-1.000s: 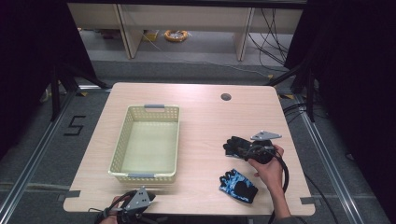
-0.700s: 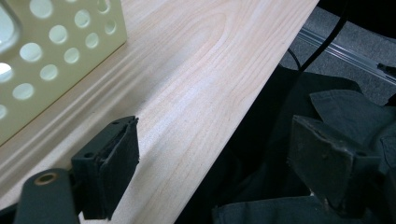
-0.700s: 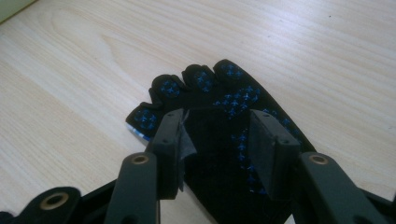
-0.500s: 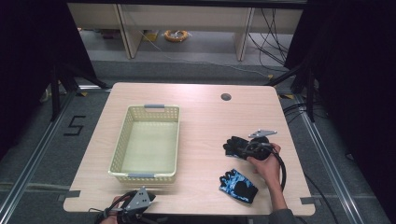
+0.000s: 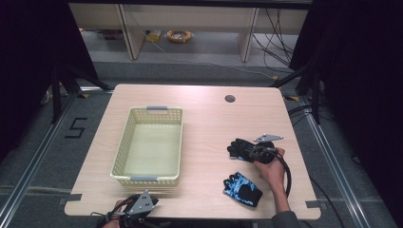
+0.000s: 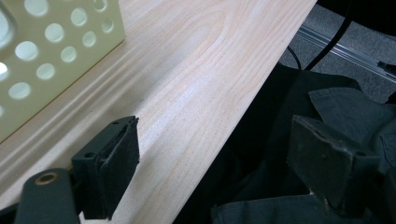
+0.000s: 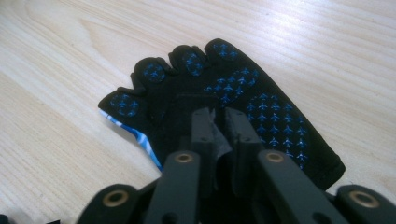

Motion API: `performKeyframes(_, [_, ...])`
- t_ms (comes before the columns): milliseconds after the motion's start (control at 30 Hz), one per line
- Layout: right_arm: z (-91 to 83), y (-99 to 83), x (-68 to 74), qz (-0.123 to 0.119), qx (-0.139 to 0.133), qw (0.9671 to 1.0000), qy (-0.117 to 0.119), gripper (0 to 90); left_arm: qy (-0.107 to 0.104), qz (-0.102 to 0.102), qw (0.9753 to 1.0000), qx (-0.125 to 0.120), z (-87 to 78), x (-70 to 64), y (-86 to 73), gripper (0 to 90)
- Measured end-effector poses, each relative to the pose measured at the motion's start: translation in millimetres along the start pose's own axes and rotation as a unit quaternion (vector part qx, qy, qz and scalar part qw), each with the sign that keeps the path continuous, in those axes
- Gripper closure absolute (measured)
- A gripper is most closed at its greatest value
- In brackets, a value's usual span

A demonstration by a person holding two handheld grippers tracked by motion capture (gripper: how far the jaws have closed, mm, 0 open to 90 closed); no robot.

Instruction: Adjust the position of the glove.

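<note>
**A:** From above, your right gripper (image 5: 256,153) sits on one glove (image 5: 241,147); the other glove (image 5: 243,188) lies near it, and the basket (image 5: 124,147) holds nothing yet. So neither is packed.

**B:** And up close?

**A:** Your left gripper (image 6: 215,163) gapes wide, holding nothing, at the table (image 6: 196,84) edge. The right gripper view shows your jaws pinched on the glove's fabric.

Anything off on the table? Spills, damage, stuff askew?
Nothing spilled or damaged. The two gloves lie apart: one lies flat near the front edge, the other is bunched under the right tongs, which are shut on it. The basket sits square.
</note>
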State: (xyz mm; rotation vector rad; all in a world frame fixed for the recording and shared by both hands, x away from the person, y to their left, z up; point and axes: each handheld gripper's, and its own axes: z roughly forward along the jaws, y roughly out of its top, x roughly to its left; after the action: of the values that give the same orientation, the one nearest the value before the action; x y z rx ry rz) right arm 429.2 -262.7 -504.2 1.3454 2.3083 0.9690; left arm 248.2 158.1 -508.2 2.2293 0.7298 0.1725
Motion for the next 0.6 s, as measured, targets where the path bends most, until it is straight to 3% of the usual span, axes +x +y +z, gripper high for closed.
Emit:
performKeyframes(100, [0.6, -0.8, -0.8, -0.017, -0.004, 0.9998, -0.006, 88.2, -0.001, 0.015, 0.9999, 0.001, -0.6, 0.2, 0.2, 16.6])
performKeyframes(133, [0.0, -0.9, -1.0, -0.018, -0.009, 0.9998, -0.005, 88.4, -0.003, 0.003, 1.0000, -0.003, 0.2, -1.4, -0.2, 16.7])
performKeyframes(167, [-1.0, -0.8, -0.8, -0.011, -0.009, 0.9999, -0.002, 88.6, -0.003, 0.000, 1.0000, -0.002, -0.1, -1.4, 0.0, 16.7])
performKeyframes(267, [-6.0, 1.6, -1.8, -0.022, -0.013, 0.9996, -0.008, 88.8, -0.003, -0.001, 1.0000, -0.004, -0.4, -1.0, -0.1, 16.8])
performKeyframes(333, [-10.9, 5.3, -3.0, -0.042, -0.039, 0.9983, -0.015, 88.8, -0.002, 0.001, 1.0000, 0.001, -0.7, 0.2, 0.1, 16.8])
performKeyframes(400, [-18.6, 9.9, -0.6, -0.036, -0.044, 0.9983, -0.011, 88.8, -0.001, -0.001, 1.0000, -0.001, 0.0, -0.1, -0.1, 16.8])
performKeyframes(433, [-21.0, 11.4, 0.1, -0.039, -0.059, 0.9975, -0.011, 88.9, -0.002, -0.001, 1.0000, -0.002, -0.2, -0.6, -0.2, 16.8])
performKeyframes(500, [-27.2, 15.5, 1.9, -0.044, -0.062, 0.9970, -0.012, 88.8, -0.002, 0.014, 0.9999, 0.003, -1.4, 0.7, 0.7, 16.8])
performKeyframes(533, [-29.5, 17.1, 1.3, -0.051, -0.070, 0.9962, -0.011, 88.9, -0.002, 0.014, 0.9999, 0.002, -1.3, 0.9, 0.7, 16.8])
performKeyframes(567, [-33.0, 18.0, 5.0, -0.030, -0.073, 0.9968, -0.007, 88.9, -0.004, 0.009, 1.0000, -0.002, -0.8, 0.0, 0.5, 16.8])
performKeyframes(600, [-34.8, 19.7, 3.6, -0.044, -0.086, 0.9953, -0.007, 88.9, -0.004, 0.004, 1.0000, -0.007, -0.3, -0.7, 0.3, 16.8])
